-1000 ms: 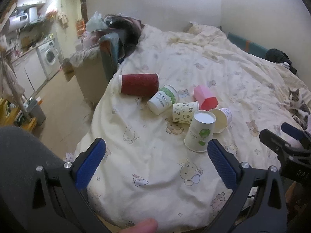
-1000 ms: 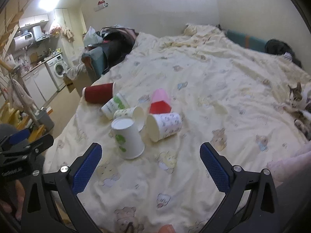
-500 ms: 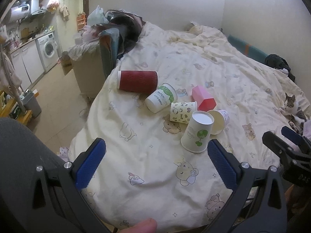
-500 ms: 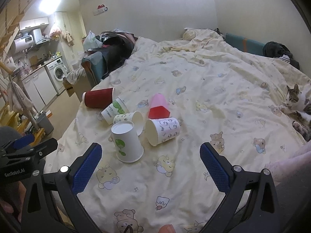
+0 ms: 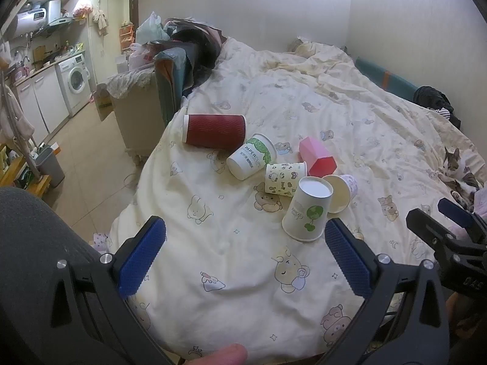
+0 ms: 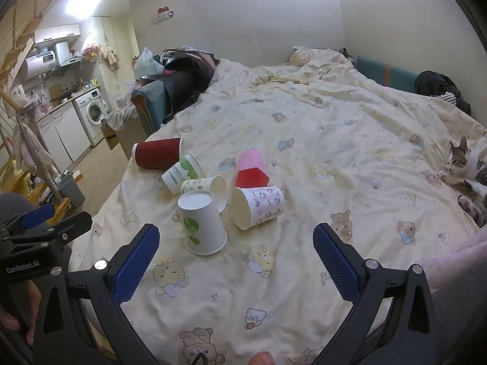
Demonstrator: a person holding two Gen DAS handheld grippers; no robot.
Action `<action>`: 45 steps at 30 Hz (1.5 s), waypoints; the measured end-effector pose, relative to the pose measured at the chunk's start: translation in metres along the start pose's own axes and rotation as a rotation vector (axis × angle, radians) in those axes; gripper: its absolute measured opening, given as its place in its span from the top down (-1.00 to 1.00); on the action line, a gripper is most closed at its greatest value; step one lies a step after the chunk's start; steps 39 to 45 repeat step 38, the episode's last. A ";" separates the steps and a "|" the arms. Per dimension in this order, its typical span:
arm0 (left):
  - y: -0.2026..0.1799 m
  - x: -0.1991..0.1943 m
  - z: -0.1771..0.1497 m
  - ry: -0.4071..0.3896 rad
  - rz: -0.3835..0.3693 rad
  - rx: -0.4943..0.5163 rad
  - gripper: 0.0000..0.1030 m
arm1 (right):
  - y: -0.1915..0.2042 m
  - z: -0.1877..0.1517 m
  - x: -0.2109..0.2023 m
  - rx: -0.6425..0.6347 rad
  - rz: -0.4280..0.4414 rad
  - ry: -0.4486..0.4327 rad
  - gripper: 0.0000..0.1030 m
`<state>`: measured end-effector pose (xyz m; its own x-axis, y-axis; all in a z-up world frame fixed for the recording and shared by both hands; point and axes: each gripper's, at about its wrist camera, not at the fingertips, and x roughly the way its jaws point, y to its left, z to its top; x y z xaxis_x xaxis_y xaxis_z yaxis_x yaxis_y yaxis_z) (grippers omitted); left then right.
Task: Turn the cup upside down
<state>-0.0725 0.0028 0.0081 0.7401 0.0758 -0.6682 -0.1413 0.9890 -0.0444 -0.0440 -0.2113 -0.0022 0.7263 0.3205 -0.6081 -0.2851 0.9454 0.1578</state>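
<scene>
Several paper cups lie in a cluster on the bed. A white cup with a green tree print [image 5: 306,210] [image 6: 201,222] stands upside down, nearest to me. Behind it on their sides lie a cartoon-print cup [image 5: 284,179] [image 6: 203,186], a pink-print cup [image 5: 341,191] [image 6: 258,205], a green "PAPERCUP" cup [image 5: 251,155] [image 6: 181,172], a dark red ribbed cup [image 5: 214,130] [image 6: 156,153] and a pink faceted cup [image 5: 317,157] [image 6: 252,168]. My left gripper [image 5: 243,251] is open and empty. My right gripper [image 6: 236,258] is open and empty. Both hover short of the cups.
A cream quilt [image 5: 304,106] with bear prints covers the bed. A cat [image 6: 464,164] lies at the right edge. An armchair piled with clothes [image 5: 170,70] stands left of the bed. A washing machine [image 5: 76,82] and a grey bin [image 5: 50,164] are on the floor side.
Both grippers have drawn back and up a little, so the cups sit slightly farther away. The cups have not moved. Both grippers stay open.
</scene>
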 end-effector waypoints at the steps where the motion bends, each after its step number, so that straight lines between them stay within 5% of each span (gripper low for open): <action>1: 0.000 0.000 0.000 -0.001 0.000 0.000 -1.00 | 0.000 0.000 0.000 0.000 0.000 0.000 -1.00; 45: 0.003 -0.002 0.000 -0.003 -0.008 -0.004 -1.00 | -0.001 -0.001 0.004 0.001 0.002 0.008 -1.00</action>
